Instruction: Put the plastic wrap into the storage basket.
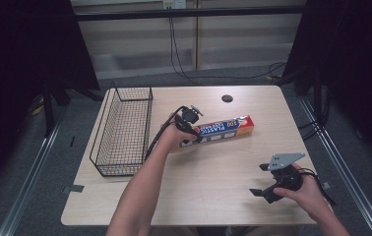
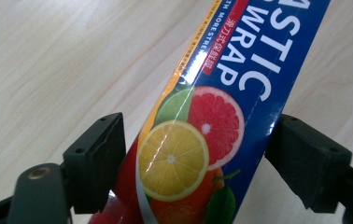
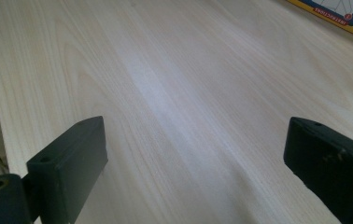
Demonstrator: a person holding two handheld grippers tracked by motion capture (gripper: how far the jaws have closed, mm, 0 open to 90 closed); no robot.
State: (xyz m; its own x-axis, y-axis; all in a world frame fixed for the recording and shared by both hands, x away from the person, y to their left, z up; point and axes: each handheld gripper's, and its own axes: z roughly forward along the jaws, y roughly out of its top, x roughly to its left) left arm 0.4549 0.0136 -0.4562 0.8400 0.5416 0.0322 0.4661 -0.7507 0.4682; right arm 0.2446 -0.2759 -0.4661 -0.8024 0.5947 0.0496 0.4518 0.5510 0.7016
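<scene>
A long blue plastic wrap box (image 1: pixel 228 128) with citrus pictures lies across the middle of the wooden table (image 1: pixel 208 187). My left gripper (image 1: pixel 194 135) is at the box's left end. In the left gripper view its jaws press both long sides of the box (image 2: pixel 240 56), so the left gripper (image 2: pixel 195 154) is shut on it. My right gripper (image 1: pixel 259 179) is held low near the table's front right, well apart from the box. In the right gripper view the right gripper (image 3: pixel 195 154) stands open over bare wood, and a corner of the box (image 3: pixel 333 9) shows at the top right.
A black wire basket (image 1: pixel 100 132) stands along the table's left side, just left of my left forearm. A dark round hole (image 1: pixel 227 98) sits in the tabletop behind the box. Cables hang behind the table's far edge.
</scene>
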